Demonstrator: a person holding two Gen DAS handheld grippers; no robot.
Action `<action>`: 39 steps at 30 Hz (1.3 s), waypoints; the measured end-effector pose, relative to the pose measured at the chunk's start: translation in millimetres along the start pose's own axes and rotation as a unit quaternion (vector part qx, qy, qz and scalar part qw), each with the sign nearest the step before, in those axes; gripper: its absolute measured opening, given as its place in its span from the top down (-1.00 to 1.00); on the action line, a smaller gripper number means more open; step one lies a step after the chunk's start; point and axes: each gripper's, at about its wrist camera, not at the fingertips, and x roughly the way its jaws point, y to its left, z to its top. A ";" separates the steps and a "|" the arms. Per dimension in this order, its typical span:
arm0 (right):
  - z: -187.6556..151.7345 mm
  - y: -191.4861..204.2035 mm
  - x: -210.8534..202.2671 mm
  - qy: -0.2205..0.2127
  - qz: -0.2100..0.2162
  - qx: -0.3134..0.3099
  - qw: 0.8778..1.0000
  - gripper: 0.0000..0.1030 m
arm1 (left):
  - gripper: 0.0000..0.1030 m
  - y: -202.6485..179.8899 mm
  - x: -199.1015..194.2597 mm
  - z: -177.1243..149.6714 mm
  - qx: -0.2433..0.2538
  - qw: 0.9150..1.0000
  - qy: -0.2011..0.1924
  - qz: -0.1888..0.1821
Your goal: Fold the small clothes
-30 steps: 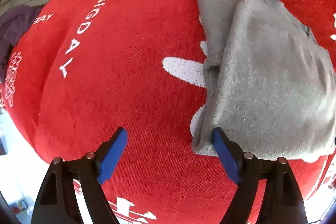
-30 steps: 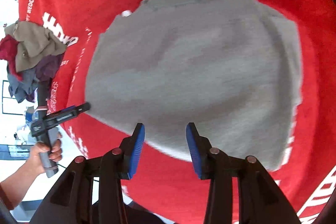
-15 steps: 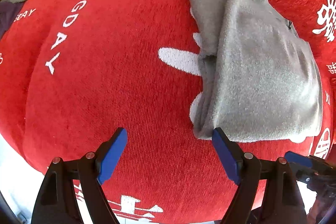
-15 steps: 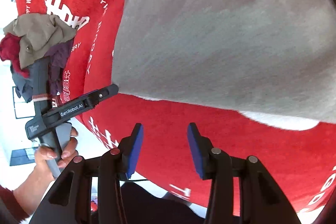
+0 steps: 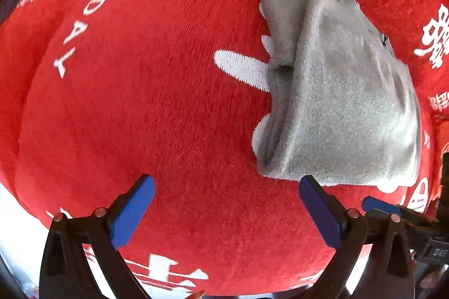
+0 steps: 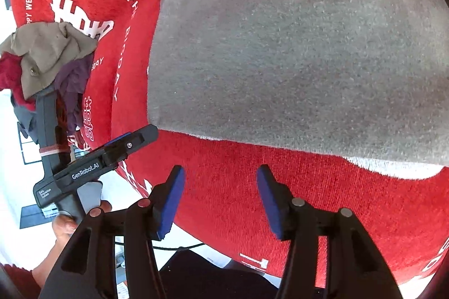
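A folded grey garment (image 5: 342, 91) lies on a red cloth with white lettering (image 5: 140, 102). It fills the upper right of the right wrist view (image 6: 294, 46). My left gripper (image 5: 224, 212) is open and empty above the red cloth, its right finger near the garment's near corner. My right gripper (image 6: 221, 198) is open and empty, just short of the garment's near edge. The left gripper also shows in the right wrist view (image 6: 132, 142), held in a hand at the cloth's left edge.
A heap of unfolded clothes (image 6: 47, 60), olive, purple, red and grey, sits at the far left of the red cloth. The near edge of the red cloth (image 6: 213, 243) drops off just below my right gripper.
Both grippers have drawn back toward the near edge of the cloth. The grey garment stays folded and has not moved. The right gripper's jaws stand a little wider.
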 end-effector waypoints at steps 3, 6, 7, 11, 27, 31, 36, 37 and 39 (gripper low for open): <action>0.5 -6.8 -0.6 -0.002 0.015 0.016 1.000 -0.13 | -1.00 11.3 -7.7 -3.5 -0.036 0.999 0.005 -0.034; 0.6 -20.0 -1.8 -0.012 0.043 0.053 0.998 -0.13 | -1.00 22.9 -7.4 -8.0 -0.069 0.997 0.016 -0.028; 0.6 -28.0 -2.0 -0.017 0.059 0.079 0.995 -0.13 | -1.00 25.9 -8.0 -8.6 -0.073 0.997 0.020 -0.027; -3.1 -46.9 0.2 -0.037 0.118 0.143 0.982 -0.14 | -1.00 24.5 -6.8 -9.7 -0.079 0.996 0.017 -0.037; 10.6 -51.5 -24.3 -0.114 0.232 0.187 0.948 0.82 | -1.00 -38.4 -1.8 -1.0 -0.114 0.967 -0.033 -0.227; 10.0 -53.6 -31.8 -0.097 0.206 0.153 0.962 0.83 | -1.00 -60.9 3.5 17.7 -0.112 0.970 -0.059 -0.208; 8.8 -62.3 -15.7 -0.072 0.170 0.142 0.972 0.83 | -1.00 -74.7 14.3 32.4 -0.094 0.980 -0.097 -0.148; 8.7 -63.4 -12.5 -0.068 0.165 0.140 0.974 0.83 | -1.00 -76.9 14.3 32.9 -0.086 0.981 -0.101 -0.140; 8.5 -64.5 -7.6 -0.063 0.161 0.135 0.976 0.83 | -1.00 -79.6 16.4 32.9 -0.075 0.984 -0.103 -0.128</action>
